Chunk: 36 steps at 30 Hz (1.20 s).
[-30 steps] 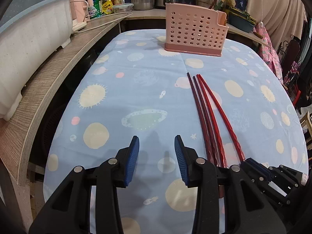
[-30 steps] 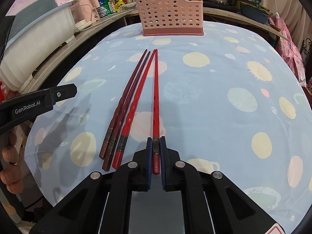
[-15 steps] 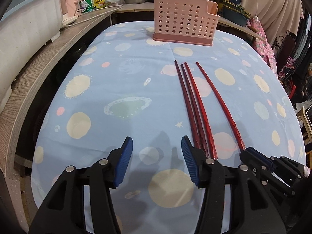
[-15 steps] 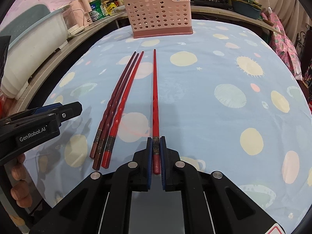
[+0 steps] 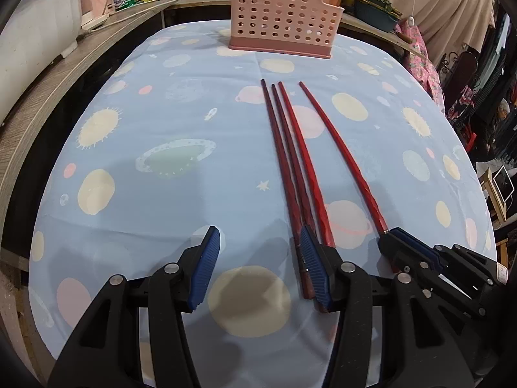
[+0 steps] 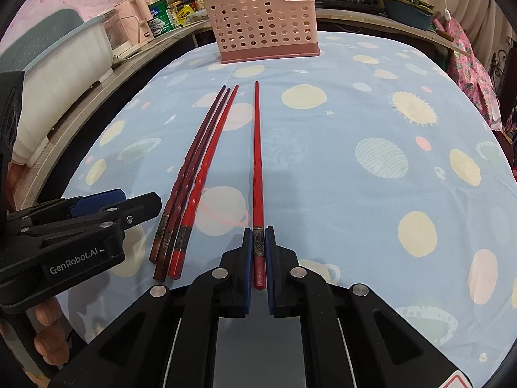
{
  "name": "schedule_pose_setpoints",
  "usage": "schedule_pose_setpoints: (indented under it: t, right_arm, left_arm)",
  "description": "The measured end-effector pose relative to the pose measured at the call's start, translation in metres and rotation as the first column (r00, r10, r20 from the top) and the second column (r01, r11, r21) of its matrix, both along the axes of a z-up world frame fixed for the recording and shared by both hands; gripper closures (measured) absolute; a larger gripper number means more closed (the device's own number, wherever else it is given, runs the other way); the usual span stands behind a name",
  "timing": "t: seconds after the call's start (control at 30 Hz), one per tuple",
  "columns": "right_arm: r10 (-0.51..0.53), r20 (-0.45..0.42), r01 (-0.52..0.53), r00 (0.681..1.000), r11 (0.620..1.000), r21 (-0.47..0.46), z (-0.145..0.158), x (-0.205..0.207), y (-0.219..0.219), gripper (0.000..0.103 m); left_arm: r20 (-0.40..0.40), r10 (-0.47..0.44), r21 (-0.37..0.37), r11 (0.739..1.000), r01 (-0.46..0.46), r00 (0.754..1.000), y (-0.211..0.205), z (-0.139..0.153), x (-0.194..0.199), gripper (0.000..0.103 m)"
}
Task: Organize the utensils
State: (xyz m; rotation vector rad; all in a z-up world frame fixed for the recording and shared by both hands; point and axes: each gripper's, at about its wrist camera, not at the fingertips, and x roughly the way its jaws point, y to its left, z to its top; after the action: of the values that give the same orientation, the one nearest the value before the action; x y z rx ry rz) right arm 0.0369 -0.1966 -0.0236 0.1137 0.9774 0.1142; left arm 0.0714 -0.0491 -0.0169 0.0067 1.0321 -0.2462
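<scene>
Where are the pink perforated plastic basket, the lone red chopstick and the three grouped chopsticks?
Pink perforated plastic basket [image 6: 265, 29]: right wrist view, front wall.
Lone red chopstick [image 6: 257, 161]: right wrist view, mid-shaft.
Three grouped chopsticks [image 5: 292, 161]: left wrist view, middle stick's shaft.

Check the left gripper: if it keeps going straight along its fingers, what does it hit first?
Probably the bare tablecloth: the left gripper points down at it, open, nothing between the fingers. The three chopsticks lie just beside its right finger; contact unclear.
</scene>
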Motion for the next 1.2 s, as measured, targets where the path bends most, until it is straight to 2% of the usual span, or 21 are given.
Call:
schedule_pose_setpoints:
  t: [0.63,0.73,0.93,1.07,1.2]
  right_arm:
    - [-0.001,-0.002,0.001,1.0,1.0,0.005,0.0,0.0,0.001,0.096]
    - [0.0,-0.002,0.0,1.0,1.0,0.004,0.0,0.0,0.0,0.096]
    - [0.0,-0.002,0.0,1.0,1.0,0.004,0.0,0.001,0.0,0.096]
    - [0.001,-0.003,-0.001,1.0,1.0,0.003,0.0,0.001,0.0,0.096]
    - [0.0,0.0,0.0,1.0,1.0,0.003,0.001,0.001,0.0,0.096]
  left_arm:
    - [-0.009,-0.007,0.043,0.999,0.008,1.0,-0.007,-0.01,0.0,0.054]
    - [-0.007,0.002,0.043,0.999,-0.002,1.0,-0.004,-0.01,0.0,0.058]
    - [-0.01,0.023,0.028,0.999,-0.022,1.0,0.005,-0.009,0.003,0.075]
    - [-0.023,0.033,0.006,0.999,-0.033,0.999,0.012,-0.009,0.006,0.094]
    - [-0.035,0.039,-0.012,0.999,-0.039,0.999,0.016,-0.008,0.008,0.095]
